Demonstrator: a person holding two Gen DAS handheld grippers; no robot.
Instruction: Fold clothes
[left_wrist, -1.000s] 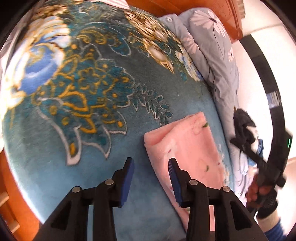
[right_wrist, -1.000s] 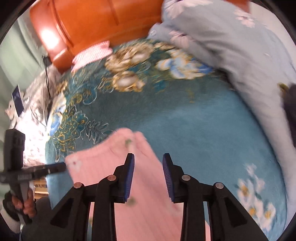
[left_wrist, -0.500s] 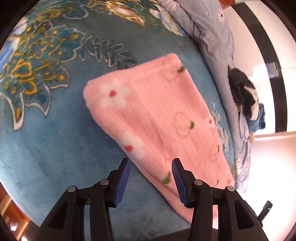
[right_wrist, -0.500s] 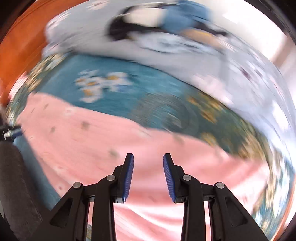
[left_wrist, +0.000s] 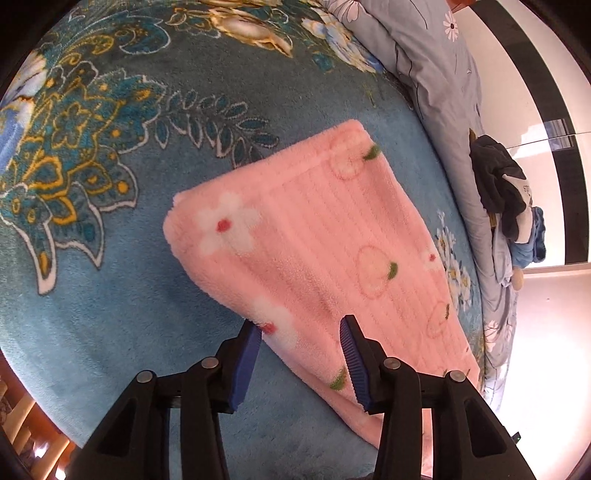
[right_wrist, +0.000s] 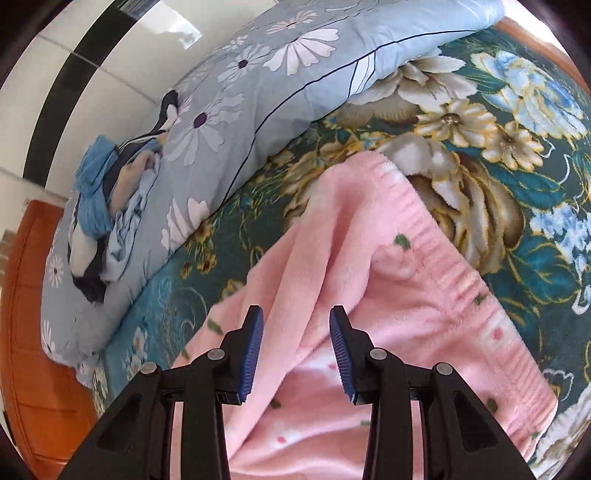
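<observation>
Fingers of the left gripper (left_wrist: 301, 354) stand spread with nothing between them, hovering just over the near long edge of the pink fleece pyjama trousers (left_wrist: 314, 243), which lie flattened on the bed. In the left wrist view the garment's long axis runs from its squared, neatly doubled end ahead and to the left of the fingers, back toward the lower right under the right-hand finger. The right gripper (right_wrist: 296, 347) is likewise spread and holds nothing; it hangs above the other end of the trousers (right_wrist: 369, 295), where the elasticated waistband (right_wrist: 443, 266) runs off to the right and the fleece bunches into soft ridges directly ahead between the fingers. Judging by this, each hand sits near its own end of the garment, the left closer to the tidy end and the right to the rumpled waist, so the next fold probably turns on bringing one end along that long axis to the other. Beneath lies a teal plush blanket (left_wrist: 110, 288) with gold and blue flowers; beside it a grey-blue daisy-print quilt (right_wrist: 266, 74), a small heap of dark and blue clothes (right_wrist: 99, 192), an orange wooden bed frame (right_wrist: 33, 295), and a white wall with a black stripe (left_wrist: 517, 66).
</observation>
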